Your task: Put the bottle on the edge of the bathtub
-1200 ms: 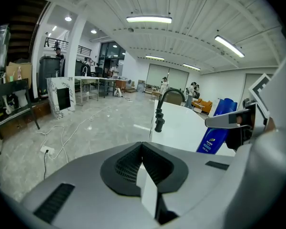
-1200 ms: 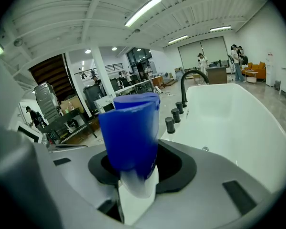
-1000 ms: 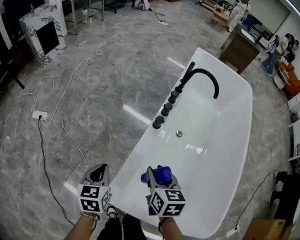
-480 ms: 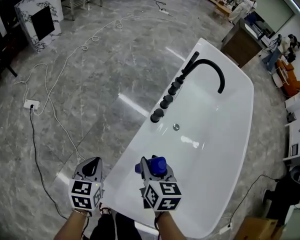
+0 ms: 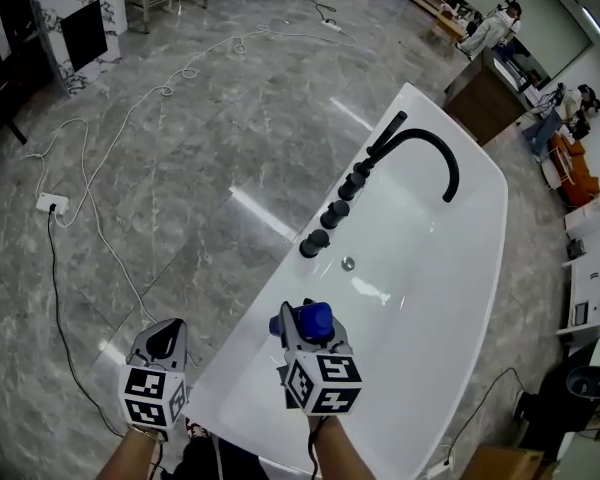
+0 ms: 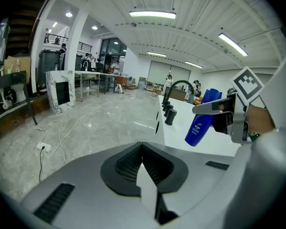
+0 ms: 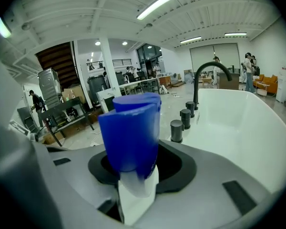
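Observation:
A blue bottle (image 5: 307,320) hangs cap-down in my right gripper (image 5: 302,330), which is shut on it over the near left rim of the white bathtub (image 5: 242,353). In the right gripper view the bottle (image 7: 131,132) fills the space between the jaws, with the tub (image 7: 238,123) beyond it. The left gripper view shows the bottle (image 6: 200,123) and the right gripper (image 6: 219,109) from the side, above the rim (image 6: 181,137). My left gripper (image 5: 166,338) is over the floor to the left of the tub, shut, with nothing in it (image 6: 143,147).
A black curved faucet (image 5: 425,148) and a row of black knobs (image 5: 315,243) stand on the tub's left rim, farther along. A drain (image 5: 348,263) shows inside the tub. White cables (image 5: 110,158) and a power strip (image 5: 48,204) lie on the grey marble floor. People stand far behind.
My left gripper has drifted left and lower, away from the tub. The right gripper has carried the bottle a little farther along the rim, still shut on it.

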Motion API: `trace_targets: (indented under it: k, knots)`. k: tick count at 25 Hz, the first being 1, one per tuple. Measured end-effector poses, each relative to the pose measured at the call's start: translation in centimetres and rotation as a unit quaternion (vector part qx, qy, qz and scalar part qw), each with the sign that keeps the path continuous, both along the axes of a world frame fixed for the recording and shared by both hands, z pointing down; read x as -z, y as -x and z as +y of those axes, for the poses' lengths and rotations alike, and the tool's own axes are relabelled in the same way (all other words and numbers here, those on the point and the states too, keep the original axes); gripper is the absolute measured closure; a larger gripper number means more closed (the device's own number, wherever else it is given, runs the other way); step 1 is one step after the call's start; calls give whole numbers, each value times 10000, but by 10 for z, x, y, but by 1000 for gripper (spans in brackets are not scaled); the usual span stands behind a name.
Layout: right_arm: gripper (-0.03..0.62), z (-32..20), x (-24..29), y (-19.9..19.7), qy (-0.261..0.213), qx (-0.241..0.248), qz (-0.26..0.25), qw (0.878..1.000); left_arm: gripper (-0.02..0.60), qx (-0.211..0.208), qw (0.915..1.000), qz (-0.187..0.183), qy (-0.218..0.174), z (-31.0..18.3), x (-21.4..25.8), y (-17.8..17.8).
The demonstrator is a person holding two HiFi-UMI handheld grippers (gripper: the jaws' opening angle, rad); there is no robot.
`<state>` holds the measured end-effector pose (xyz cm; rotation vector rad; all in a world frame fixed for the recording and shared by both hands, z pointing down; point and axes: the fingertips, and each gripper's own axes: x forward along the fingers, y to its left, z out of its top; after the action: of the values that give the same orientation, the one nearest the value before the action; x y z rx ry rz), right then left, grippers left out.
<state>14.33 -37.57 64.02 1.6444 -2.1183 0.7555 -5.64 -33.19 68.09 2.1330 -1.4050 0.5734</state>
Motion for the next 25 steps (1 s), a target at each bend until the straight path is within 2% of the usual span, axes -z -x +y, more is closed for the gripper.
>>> trace_targets:
  k: [6,25]
  knots:
    - [425,-24,-5,2,-77,59,94,9999,565,22,10000,-3,-20,-13,-8,4]
    - [425,-72,-27,-7,-48,177,436,9989,565,-105,9999,90,-97,-59,-25,-15]
